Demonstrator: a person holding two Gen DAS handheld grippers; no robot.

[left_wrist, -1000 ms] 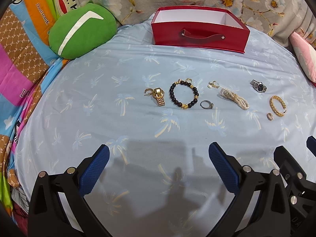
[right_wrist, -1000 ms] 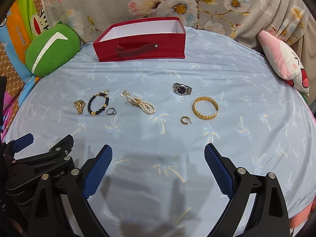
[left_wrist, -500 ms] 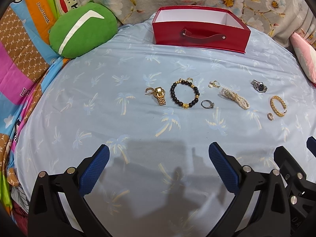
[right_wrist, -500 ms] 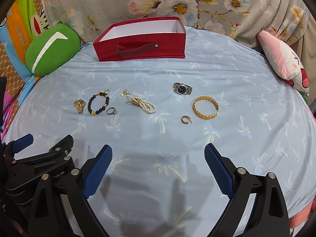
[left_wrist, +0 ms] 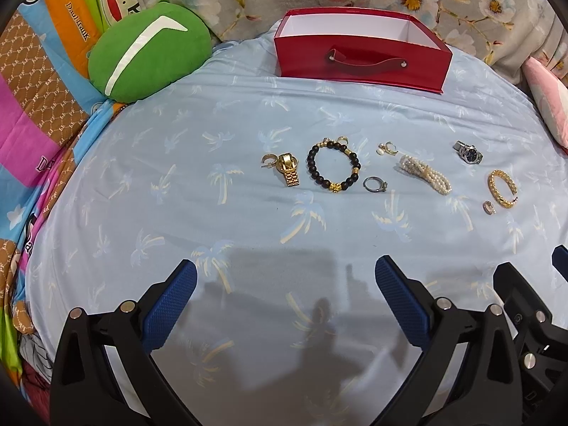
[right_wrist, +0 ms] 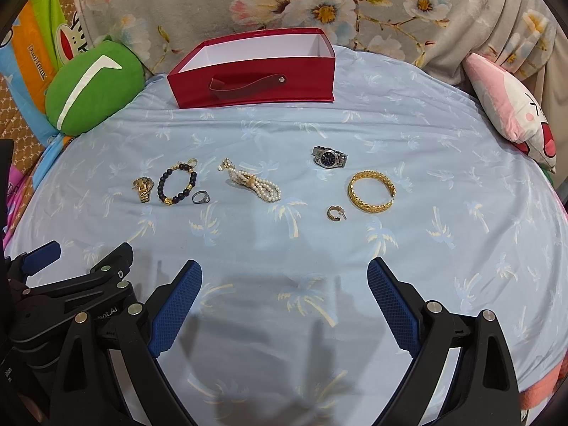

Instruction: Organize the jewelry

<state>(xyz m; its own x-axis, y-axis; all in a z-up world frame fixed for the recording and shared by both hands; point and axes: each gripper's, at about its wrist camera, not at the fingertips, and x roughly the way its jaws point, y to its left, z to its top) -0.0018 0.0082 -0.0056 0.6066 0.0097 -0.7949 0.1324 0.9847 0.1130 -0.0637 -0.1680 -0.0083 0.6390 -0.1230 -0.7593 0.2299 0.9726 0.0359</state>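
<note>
Jewelry lies in a row on the light blue sheet (left_wrist: 177, 191): a gold watch (left_wrist: 289, 170), a black bead bracelet (left_wrist: 333, 168), a silver ring (left_wrist: 374, 184), a pearl bracelet (left_wrist: 426, 174), a silver watch (left_wrist: 468, 152), a gold bangle (left_wrist: 502, 188) and a small hoop earring (left_wrist: 489, 208). An open, empty red box (left_wrist: 362, 60) stands behind them. My left gripper (left_wrist: 284, 301) is open and empty, well short of the row. My right gripper (right_wrist: 284, 301) is open and empty, short of the pearl bracelet (right_wrist: 254, 184) and bangle (right_wrist: 371, 191).
A green cushion (left_wrist: 149, 53) sits at the back left. A pink plush pillow (right_wrist: 511, 106) lies at the right edge. A floral blanket (right_wrist: 319, 0) rises behind the red box (right_wrist: 252, 71). A colourful quilt (left_wrist: 35, 106) borders the left side.
Both grippers have crept slightly forward; the jewelry and box sit a touch lower in view. Nothing was taken hold of.
</note>
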